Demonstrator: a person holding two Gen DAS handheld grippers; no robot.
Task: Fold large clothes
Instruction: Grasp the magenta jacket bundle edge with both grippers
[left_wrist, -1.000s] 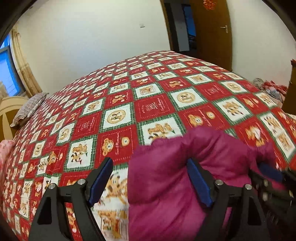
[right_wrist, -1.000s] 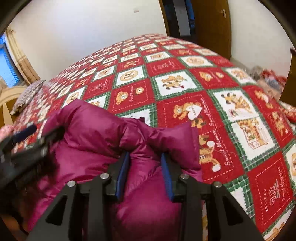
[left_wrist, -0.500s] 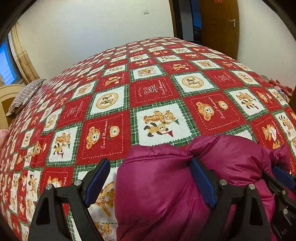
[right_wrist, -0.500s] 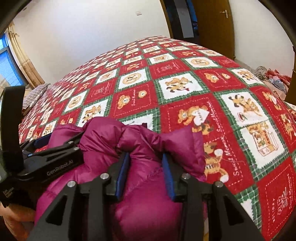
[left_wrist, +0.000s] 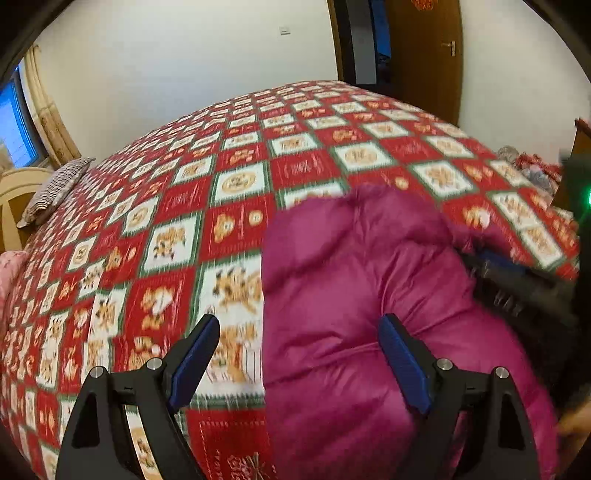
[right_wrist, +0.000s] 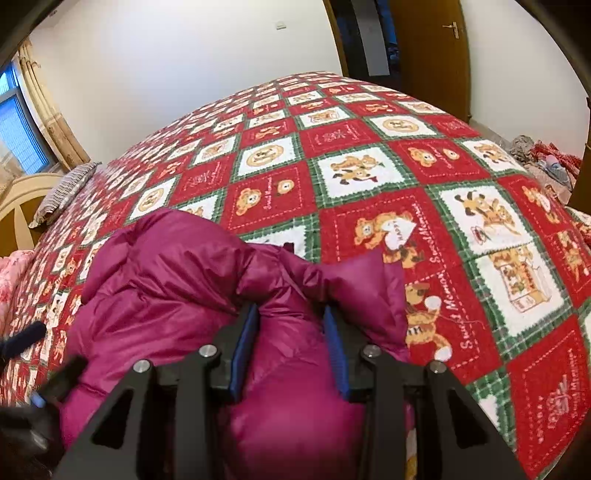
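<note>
A puffy magenta down jacket (left_wrist: 354, 295) lies bunched on the bed's red, white and green bear-pattern quilt (left_wrist: 236, 184). My left gripper (left_wrist: 299, 362) is open, its jaws wide apart over the jacket's left edge, the right finger against the fabric. In the right wrist view the jacket (right_wrist: 177, 280) fills the lower left. My right gripper (right_wrist: 291, 343) is shut on a fold of the jacket. The left gripper's blurred body shows at the lower left of the right wrist view (right_wrist: 40, 369).
A striped pillow (left_wrist: 55, 188) lies by the cream headboard (left_wrist: 14, 199) at the left. A wooden door (left_wrist: 424, 55) stands at the back right. Loose clothes (right_wrist: 546, 158) are piled beside the bed at the right. A window (right_wrist: 18, 136) is at the left.
My left gripper has pulled back and up, staying open; the jacket now sits further ahead of it. My right gripper keeps its hold on the fold and has barely moved.
</note>
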